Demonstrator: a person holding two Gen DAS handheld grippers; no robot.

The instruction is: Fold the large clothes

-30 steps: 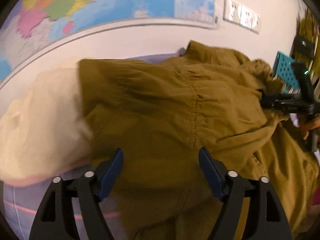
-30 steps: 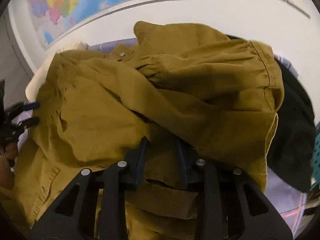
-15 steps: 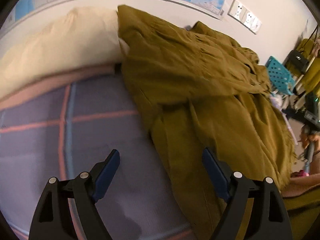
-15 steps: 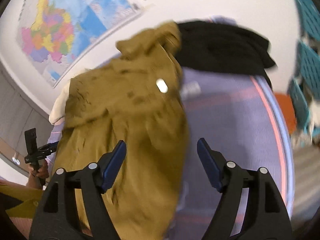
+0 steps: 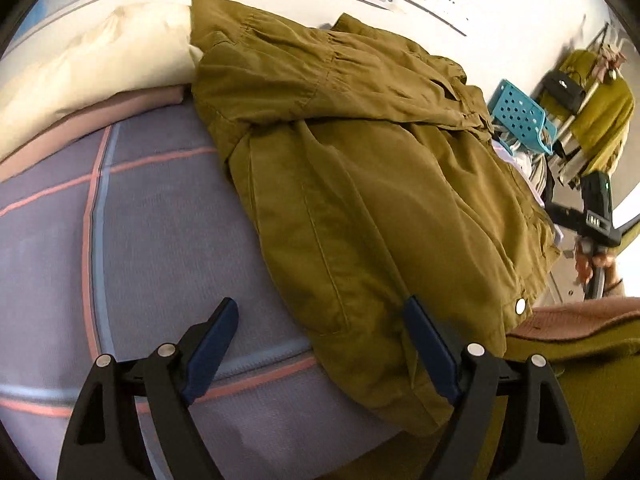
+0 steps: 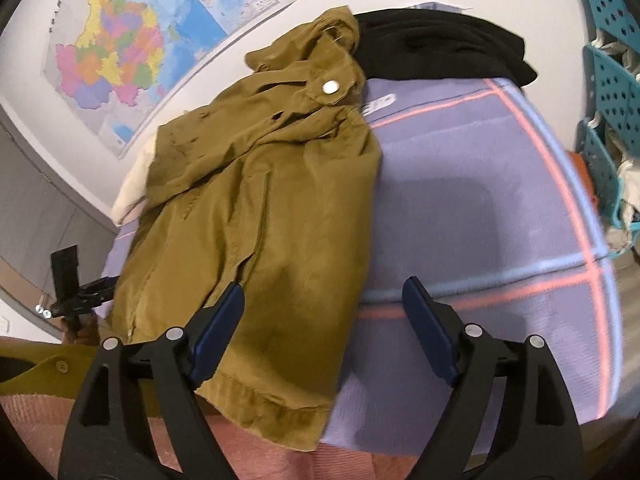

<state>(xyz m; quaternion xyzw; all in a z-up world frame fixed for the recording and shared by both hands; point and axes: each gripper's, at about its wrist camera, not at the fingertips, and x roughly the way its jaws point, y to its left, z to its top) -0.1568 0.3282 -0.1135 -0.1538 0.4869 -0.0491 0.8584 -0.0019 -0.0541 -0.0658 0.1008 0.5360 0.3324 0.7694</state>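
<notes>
The map (image 6: 120,56) on the wall carries printed characters too small to read; the white label (image 6: 378,105) on the bedsheet (image 6: 480,200) is also illegible. The olive jacket (image 5: 360,184) lies folded lengthwise on the bed, its collar toward the wall beside a black garment (image 6: 436,48). The left gripper (image 5: 320,344) tilts down over the jacket's hem, spread, gripping nothing. The right gripper (image 6: 324,320) has just been opening and stands wide, nothing between its jaws.

Bare purple plaid bedspread (image 6: 472,184) open either side of rumpled olive-brown jacket (image 5: 360,184), cream pillow (image 5: 100,64) and black folded garment (image 6: 436,46) blocking behind it
</notes>
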